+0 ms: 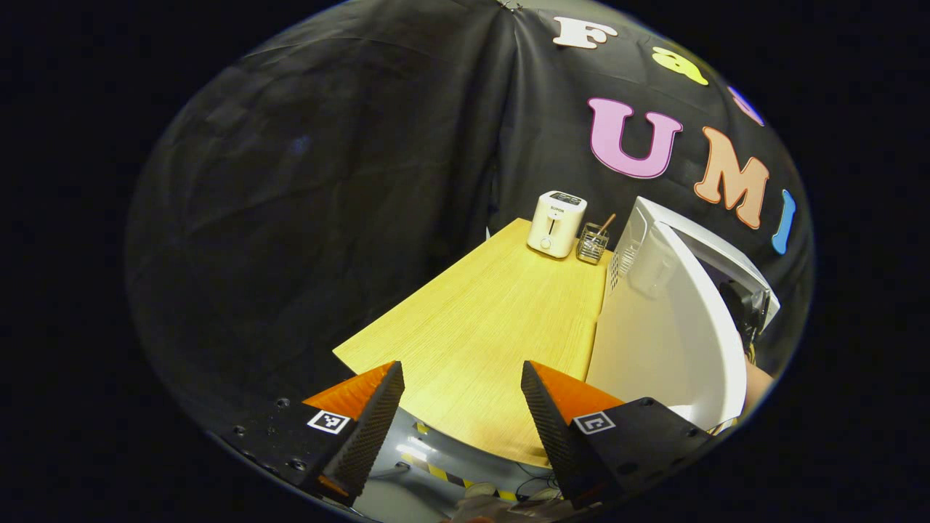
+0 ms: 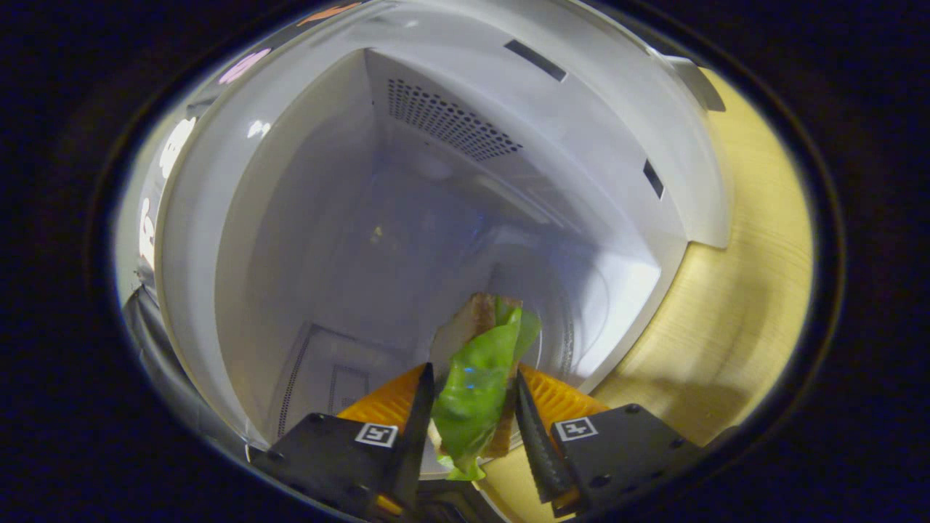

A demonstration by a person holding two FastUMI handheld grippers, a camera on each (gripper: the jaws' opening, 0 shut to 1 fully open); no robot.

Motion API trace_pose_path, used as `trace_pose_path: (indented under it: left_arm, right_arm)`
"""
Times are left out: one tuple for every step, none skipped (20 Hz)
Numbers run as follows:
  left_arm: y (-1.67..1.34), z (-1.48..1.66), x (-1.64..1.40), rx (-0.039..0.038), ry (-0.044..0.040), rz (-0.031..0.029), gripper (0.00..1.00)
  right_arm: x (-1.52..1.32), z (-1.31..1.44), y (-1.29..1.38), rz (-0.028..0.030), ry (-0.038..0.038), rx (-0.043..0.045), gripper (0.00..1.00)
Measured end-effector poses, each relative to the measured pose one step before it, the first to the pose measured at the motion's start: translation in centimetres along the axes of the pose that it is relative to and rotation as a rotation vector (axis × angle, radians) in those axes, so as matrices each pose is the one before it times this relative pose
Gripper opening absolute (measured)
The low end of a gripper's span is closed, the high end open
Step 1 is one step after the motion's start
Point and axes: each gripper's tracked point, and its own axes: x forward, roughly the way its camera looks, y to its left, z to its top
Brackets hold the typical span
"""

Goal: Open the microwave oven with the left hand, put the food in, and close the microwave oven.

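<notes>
Between your right gripper (image 2: 472, 407) fingers sits the food (image 2: 479, 378) — a sandwich with a green lettuce leaf hanging loose — pinched from both sides and held at the mouth of the microwave oven (image 2: 436, 218), just above its cavity floor. If you let go from here, it could land near the front edge, tip, or shed the leaf, and the door might then catch on it. Carry it deeper first. Your left gripper (image 1: 461, 407) is spread wide with nothing in it, hovering over the near corner of the wooden table (image 1: 479, 319) beside the swung-out microwave door (image 1: 676, 341) — a careless sweep could knock that door against your right arm.
</notes>
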Motion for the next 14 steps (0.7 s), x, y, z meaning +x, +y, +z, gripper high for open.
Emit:
trace_pose_path:
  left_arm:
    - [0.001,-0.026,-0.014,0.00049,0.00215,-0.00007,0.96]
    - [0.111,-0.092,-0.061,0.00001,0.00139,-0.00024,0.96]
    - [0.033,-0.080,-0.060,-0.00037,0.00117,-0.00087,0.96]
    - [0.004,-0.041,0.040,-0.00042,0.00103,-0.00154,0.96]
    - [0.008,-0.047,-0.012,-0.00044,0.00138,-0.00116,0.96]
    - [0.122,-0.157,0.004,-0.00077,0.00196,0.00030,0.96]
    - [-0.028,-0.127,-0.051,-0.00159,0.00291,-0.00067,0.96]
    - [0.048,-0.126,0.061,-0.00198,0.00291,-0.00130,0.96]
    - [-0.007,-0.063,-0.006,-0.00118,0.00150,-0.00186,0.96]
    - [-0.095,0.119,0.053,0.00001,0.00050,-0.00039,0.96]
    - [-0.020,0.047,0.084,0.00125,0.00048,0.00041,0.96]
    - [0.099,-0.059,0.068,0.00227,0.00054,0.00142,0.96]
    - [0.034,-0.073,-0.017,0.00242,0.00035,0.00123,0.96]
    - [0.047,-0.042,-0.046,0.00235,-0.00018,0.00000,0.96]
  right_arm:
    - [0.153,0.085,0.272,0.00380,-0.00605,-0.00957,0.68]
    - [-0.212,0.365,0.331,-0.00380,-0.00893,-0.01530,0.78]
    - [-0.069,0.469,0.098,-0.01244,-0.01500,-0.02588,0.84]
    - [-0.132,0.472,-0.159,-0.01876,-0.02159,-0.02993,0.89]
    - [0.112,0.461,-0.479,-0.01930,-0.01983,-0.03017,0.98]
    - [-0.017,0.186,-0.333,-0.01166,-0.00893,-0.01715,0.89]
    - [-0.090,0.314,-0.155,-0.00331,-0.01241,-0.01318,0.99]
    - [-0.070,0.383,-0.285,-0.00716,-0.01775,-0.02011,0.99]
    - [-0.064,0.556,-0.287,-0.00852,-0.01949,-0.02082,0.99]
    - [-0.078,0.552,-0.218,-0.00404,-0.02075,-0.02101,0.99]
    - [-0.113,0.382,-0.099,-0.00062,-0.00952,-0.02047,0.99]
    - [-0.237,0.090,0.023,0.00527,0.00257,-0.01583,0.99]
    - [-0.258,0.100,-0.078,0.00389,0.00361,-0.01577,0.99]
    - [-0.205,0.112,-0.143,0.00137,-0.00237,-0.01640,0.89]
